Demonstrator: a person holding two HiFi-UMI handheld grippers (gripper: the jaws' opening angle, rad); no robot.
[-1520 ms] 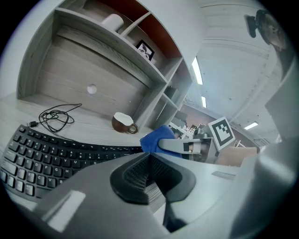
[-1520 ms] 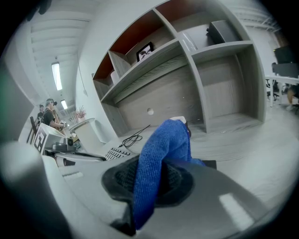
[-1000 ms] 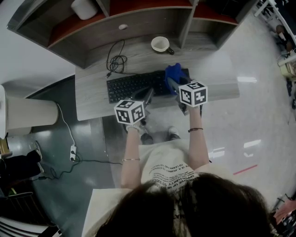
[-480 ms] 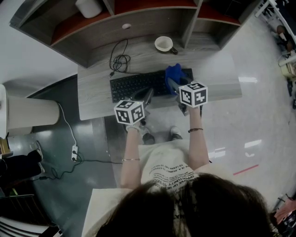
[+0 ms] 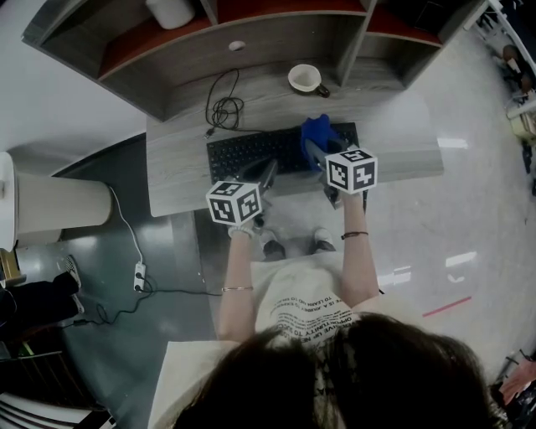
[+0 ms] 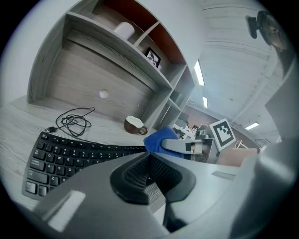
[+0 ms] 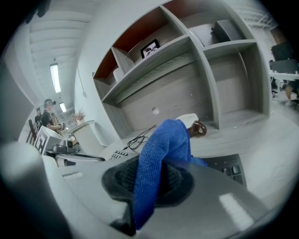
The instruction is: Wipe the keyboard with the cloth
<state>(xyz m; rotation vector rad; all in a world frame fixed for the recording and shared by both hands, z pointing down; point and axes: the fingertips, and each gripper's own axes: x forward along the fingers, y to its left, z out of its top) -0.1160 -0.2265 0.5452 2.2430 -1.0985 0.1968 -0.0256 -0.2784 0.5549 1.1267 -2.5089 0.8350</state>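
Note:
A black keyboard (image 5: 251,152) lies across the grey desk (image 5: 176,180), and it shows too in the left gripper view (image 6: 65,151). My right gripper (image 5: 315,152) is shut on a blue cloth (image 5: 316,131), which it holds over the keyboard's right end. In the right gripper view the cloth (image 7: 159,154) is clamped between the pads and drapes over them. My left gripper (image 5: 267,173) hovers at the keyboard's front edge, near its middle. Its jaws (image 6: 148,173) are shut with nothing between them. From there I see the cloth (image 6: 160,138) and the right gripper (image 6: 189,145) to the right.
A white cup (image 5: 306,80) stands behind the keyboard near the shelf unit (image 5: 251,38). A coiled black cable (image 5: 224,109) lies at the back left of the desk. A white cylinder (image 5: 172,12) sits on a shelf. Cables and a power strip (image 5: 139,275) lie on the floor at left.
Both grippers keep about the same place and grip. The desk and keyboard have drifted slightly to the right in the head view as the head moved.

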